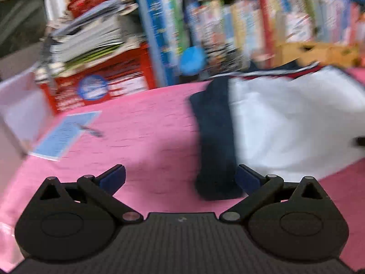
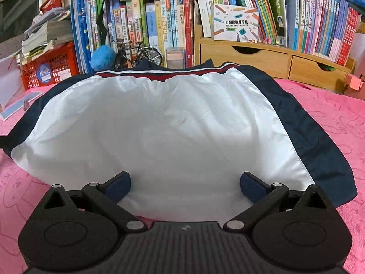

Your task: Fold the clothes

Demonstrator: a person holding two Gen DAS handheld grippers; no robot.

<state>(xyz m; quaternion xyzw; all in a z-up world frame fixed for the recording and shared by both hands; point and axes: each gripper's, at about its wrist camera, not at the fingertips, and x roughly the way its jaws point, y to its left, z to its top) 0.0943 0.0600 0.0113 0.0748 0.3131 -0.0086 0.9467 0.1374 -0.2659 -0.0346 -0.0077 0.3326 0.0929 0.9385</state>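
Note:
A white garment with navy side bands and a red-and-white striped collar edge (image 2: 164, 123) lies spread flat on the pink cloth (image 2: 330, 114). My right gripper (image 2: 185, 183) is open and empty, low over the garment's near white hem. In the blurred left wrist view the garment (image 1: 285, 118) lies to the right, with its navy band (image 1: 216, 137) running toward me. My left gripper (image 1: 181, 178) is open and empty above the pink cloth (image 1: 141, 125), its right finger beside the navy band's near end.
A blue sheet with a pen (image 1: 66, 134) lies on the cloth at left. A red crate (image 2: 49, 68) under stacked papers, rows of books (image 2: 159, 22), a model bicycle (image 2: 136, 53) and wooden drawers (image 2: 273, 61) line the far edge.

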